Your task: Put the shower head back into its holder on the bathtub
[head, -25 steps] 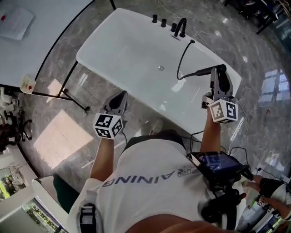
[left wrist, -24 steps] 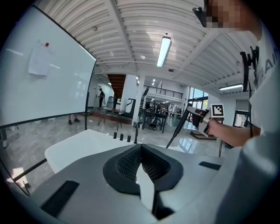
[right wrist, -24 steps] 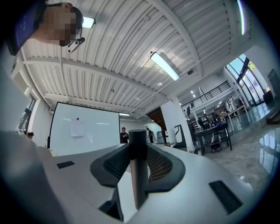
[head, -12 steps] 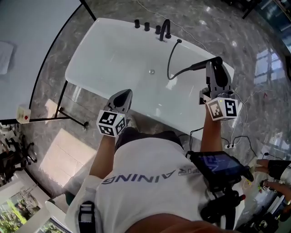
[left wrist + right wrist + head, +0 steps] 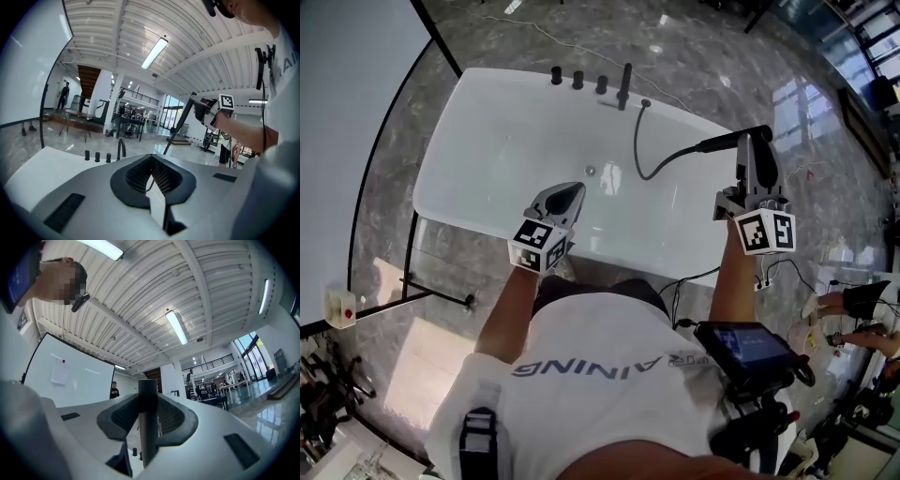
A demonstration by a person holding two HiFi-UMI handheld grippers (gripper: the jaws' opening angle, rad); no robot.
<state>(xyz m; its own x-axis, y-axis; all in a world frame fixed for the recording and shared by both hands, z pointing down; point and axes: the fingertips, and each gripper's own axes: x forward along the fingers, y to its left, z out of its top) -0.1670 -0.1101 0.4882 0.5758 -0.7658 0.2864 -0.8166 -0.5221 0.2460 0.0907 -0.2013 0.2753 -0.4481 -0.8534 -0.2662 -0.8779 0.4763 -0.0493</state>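
Black shower head (image 5: 722,143) up in the air over the near right corner of the white bathtub (image 5: 502,141), carried crosswise. Right gripper (image 5: 757,142) has it: fingers pinched on the round handle (image 5: 147,418), which stands upright between the pads in the right gripper view. Hose (image 5: 638,155) hangs in a slack loop down into the tub and climbs to a socket (image 5: 645,103) on the far rim, just beside the spout (image 5: 624,84) and a row of three knobs (image 5: 577,80).

Left gripper (image 5: 563,195) hovers over the near rim, fingers pressed together on nothing, idle.

Step in hand, as I read it: carry the head across the tub to the far rim. The holder is not plainly made out from here; likely at or beside the hose socket, among the black fittings.

To do it well:
- Keep the pinch firm; a round handle can roll between the pads.
- Bring the head along the line of the hose so the loop feeds back rather than kinks or snags on the spout.
- Turn the handle to match the holder's axis before lowering, then seat it straight, no sideways push.
- Release only once it sits on its own. Left gripper could steady the hose if the loop fights.
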